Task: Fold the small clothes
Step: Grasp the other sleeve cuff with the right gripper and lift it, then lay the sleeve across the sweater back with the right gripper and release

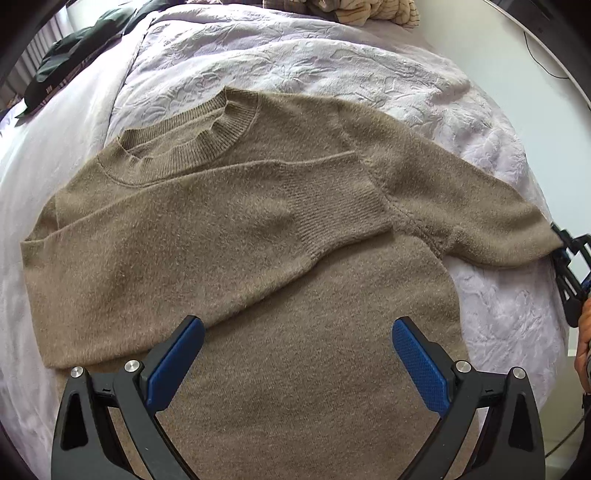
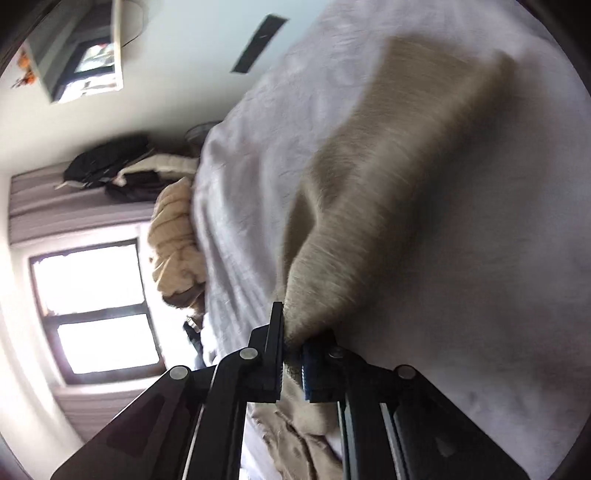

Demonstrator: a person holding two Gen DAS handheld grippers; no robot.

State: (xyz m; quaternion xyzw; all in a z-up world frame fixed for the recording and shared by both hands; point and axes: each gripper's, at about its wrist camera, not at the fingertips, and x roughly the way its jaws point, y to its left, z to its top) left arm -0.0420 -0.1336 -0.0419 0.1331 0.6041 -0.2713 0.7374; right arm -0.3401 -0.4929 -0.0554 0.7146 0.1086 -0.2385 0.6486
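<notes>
A tan knit sweater (image 1: 258, 229) lies flat on the lilac bed cover (image 1: 314, 66), collar (image 1: 192, 136) toward the far left. Its left sleeve (image 1: 207, 214) is folded across the chest. My left gripper (image 1: 297, 332) is open and empty, hovering over the sweater's lower body. The right sleeve (image 1: 461, 199) stretches out to the right, where my right gripper (image 1: 563, 245) holds its end. In the right wrist view my right gripper (image 2: 291, 332) is shut on the sleeve cuff (image 2: 369, 203), which is lifted and blurred.
Dark clothes (image 1: 62, 66) lie at the bed's far left. A beige striped garment (image 1: 369, 13) is piled at the far edge, also visible in the right wrist view (image 2: 177, 240). A window (image 2: 96, 306) and a wall are beyond the bed.
</notes>
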